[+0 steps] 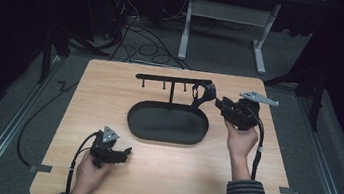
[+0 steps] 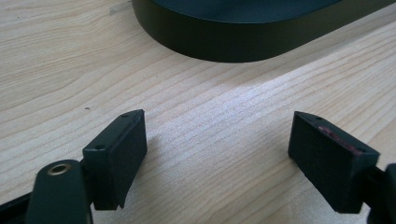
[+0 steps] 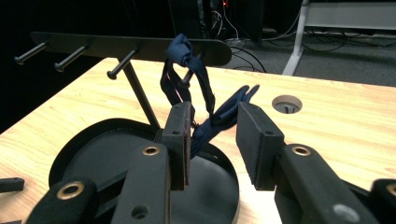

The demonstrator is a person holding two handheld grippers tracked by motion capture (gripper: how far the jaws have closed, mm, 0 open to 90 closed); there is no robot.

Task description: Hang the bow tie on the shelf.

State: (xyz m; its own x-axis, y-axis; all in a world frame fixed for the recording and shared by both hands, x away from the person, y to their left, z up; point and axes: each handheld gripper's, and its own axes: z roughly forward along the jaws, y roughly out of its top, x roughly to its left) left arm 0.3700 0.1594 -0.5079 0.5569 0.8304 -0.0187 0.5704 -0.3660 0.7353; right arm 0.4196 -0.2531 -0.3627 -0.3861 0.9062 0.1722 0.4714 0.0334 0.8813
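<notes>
Near the right end of the black peg rack (image 3: pixel 130 46), a dark blue strap (image 3: pixel 205 109) hangs from a peg above the oval tray (image 1: pixel 166 124), and we have our right claw (image 3: pixel 212 140) part open around its lower end, pads not pressing it. Our left claw (image 2: pixel 217 156) rests wide open and empty over the counter (image 2: pixel 210 102), near the tray's rim.

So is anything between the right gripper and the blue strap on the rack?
Nothing visible. The blue strap hangs from a peg of the rack, its tail between the right gripper jaws, which stand apart.
</notes>
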